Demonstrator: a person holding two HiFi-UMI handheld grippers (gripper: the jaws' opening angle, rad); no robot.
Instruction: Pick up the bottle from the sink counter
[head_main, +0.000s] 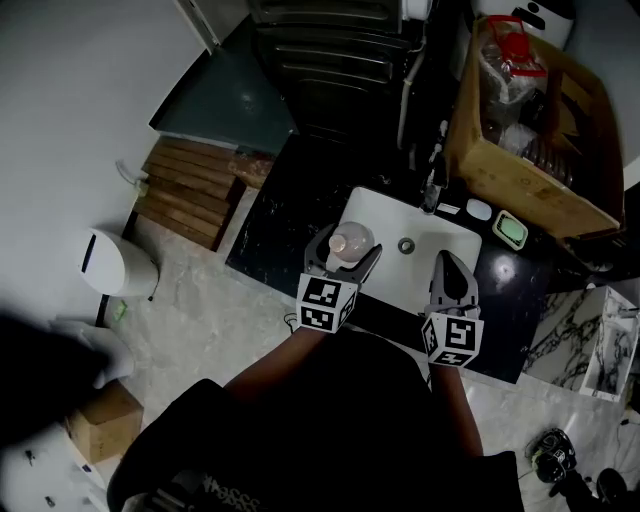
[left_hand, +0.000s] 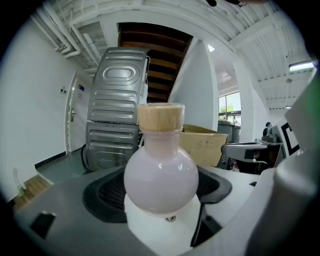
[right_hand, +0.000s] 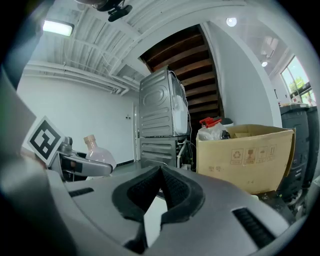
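Note:
A round, pale pink bottle with a wooden cap sits between the jaws of my left gripper, which is shut on it over the left part of the white sink. In the left gripper view the bottle stands upright and fills the middle, with the black pads pressed against its sides. My right gripper hangs over the sink's front right rim, its jaws closed tip to tip on nothing. From the right gripper view the bottle shows at the left.
The sink is set in a black counter with a faucet at the back and a green soap dish at the right. A large cardboard box stands behind. Grey stacked machines lie beyond. On the floor at the left are a white bin and a wooden pallet.

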